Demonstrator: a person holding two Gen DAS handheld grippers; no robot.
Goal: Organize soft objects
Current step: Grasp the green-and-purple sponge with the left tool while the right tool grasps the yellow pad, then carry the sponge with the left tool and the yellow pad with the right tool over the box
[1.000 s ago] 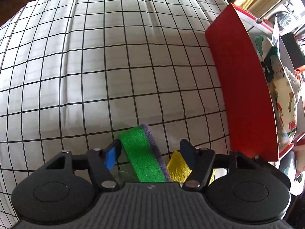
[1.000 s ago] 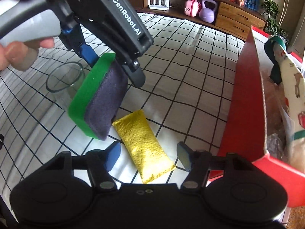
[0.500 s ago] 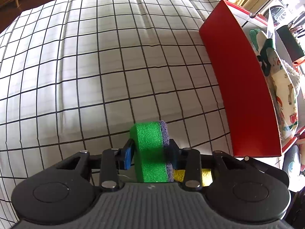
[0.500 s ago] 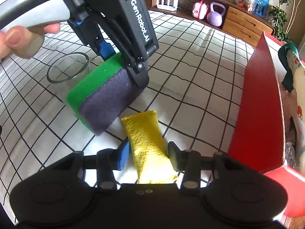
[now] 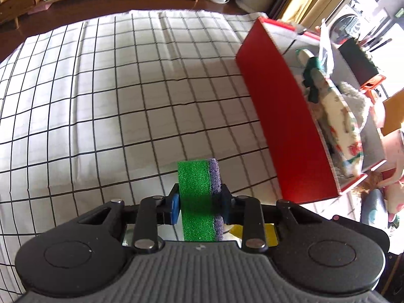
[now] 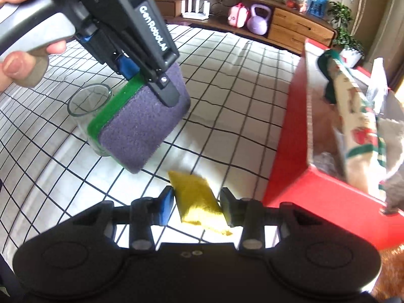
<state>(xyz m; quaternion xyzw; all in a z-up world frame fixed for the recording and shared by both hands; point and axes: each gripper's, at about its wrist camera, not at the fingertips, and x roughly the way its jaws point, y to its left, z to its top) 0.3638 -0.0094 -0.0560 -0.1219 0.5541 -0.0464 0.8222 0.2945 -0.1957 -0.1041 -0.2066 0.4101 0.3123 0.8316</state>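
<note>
A green sponge with a purple scouring side (image 5: 194, 184) is clamped between the pads of my left gripper (image 5: 199, 202), whose jaws are still closing on it; it hangs above the checked cloth. In the right wrist view the same sponge (image 6: 144, 128) hangs from the left gripper (image 6: 149, 80), in front of a glass. My right gripper (image 6: 197, 202) has a yellow sponge (image 6: 194, 192) between its pads. The pads press its sides while the jaws go on closing. A corner of the yellow sponge (image 5: 269, 234) shows under the left gripper. The red box (image 6: 290, 146) stands to the right.
An empty drinking glass (image 6: 85, 101) stands on the checked cloth (image 5: 126, 101) behind the green sponge. The red box (image 5: 285, 126) holds a patterned cloth (image 5: 338, 116) and other soft items. A hand (image 6: 15, 63) grips the left tool. Wooden shelves run along the back.
Both grippers have closed on their sponges: the left on the green and purple one, the right on the yellow one. Both have risen a little, and the green sponge has moved toward the box.
</note>
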